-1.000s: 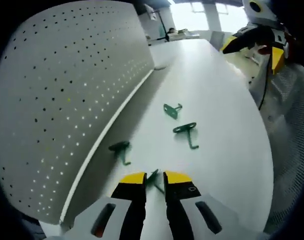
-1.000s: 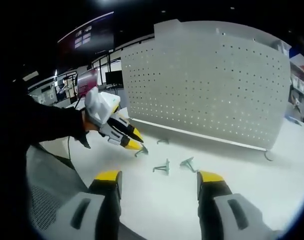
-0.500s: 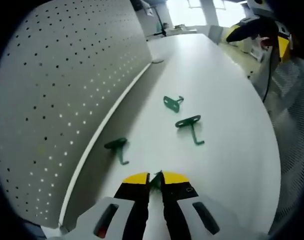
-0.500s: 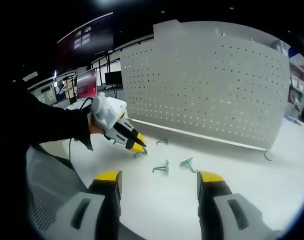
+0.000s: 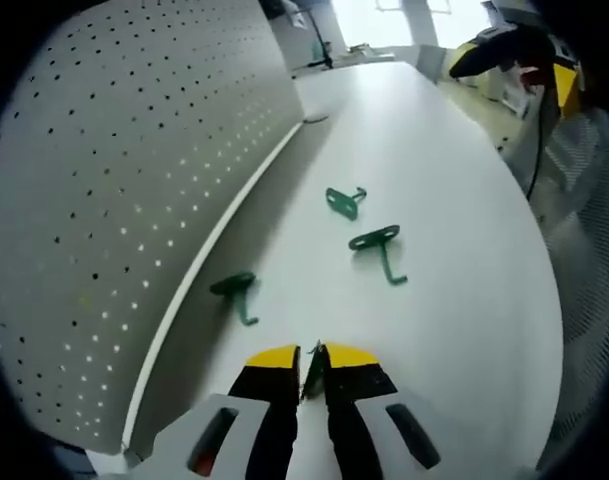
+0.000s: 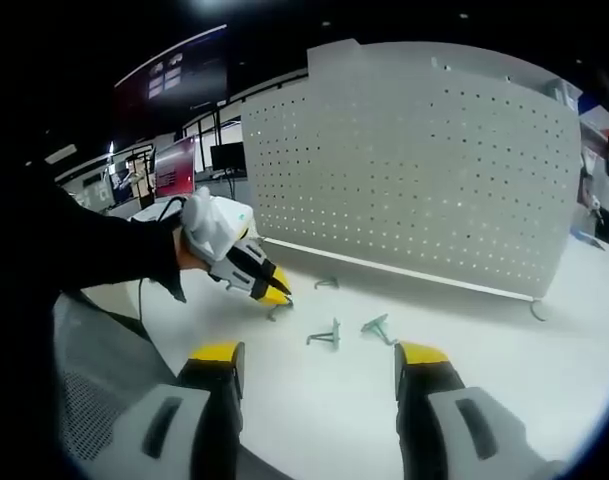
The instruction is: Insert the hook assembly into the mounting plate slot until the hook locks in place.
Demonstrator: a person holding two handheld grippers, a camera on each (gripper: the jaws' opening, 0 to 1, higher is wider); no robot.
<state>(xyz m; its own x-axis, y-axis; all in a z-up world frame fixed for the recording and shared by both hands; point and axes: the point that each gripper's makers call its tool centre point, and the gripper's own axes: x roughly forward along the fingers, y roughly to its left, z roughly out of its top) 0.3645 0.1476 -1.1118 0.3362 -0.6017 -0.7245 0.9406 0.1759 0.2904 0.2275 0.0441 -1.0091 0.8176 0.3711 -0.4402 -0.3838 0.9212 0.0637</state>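
Pegboard (image 5: pixel 114 170): standing upright along the white table (image 5: pixel 454 290), serving as the mounting plate.
Left gripper (image 5: pixel 312 357): pinching a green hook (image 5: pixel 309 362) between nearly closed yellow-tipped jaws, low over the table.
Right gripper (image 6: pixel 322 352): hanging wide open, gripping nothing.
Loose hooks: three are lying on the table; the nearest hook (image 5: pixel 236 292) is sitting beside the pegboard's base, a middle hook (image 5: pixel 378 250) and far hook (image 5: pixel 344 200) are lying farther out.

We see a matt, smooth white table (image 5: pixel 454 250) under a perforated board (image 5: pixel 124 170) of matt pale-grey sheet, seemingly metal. The green hooks (image 5: pixel 379 245) look like painted metal with a slight sheen. The left gripper (image 5: pixel 312 357) has yellow-tipped jaws on glossy plastic.
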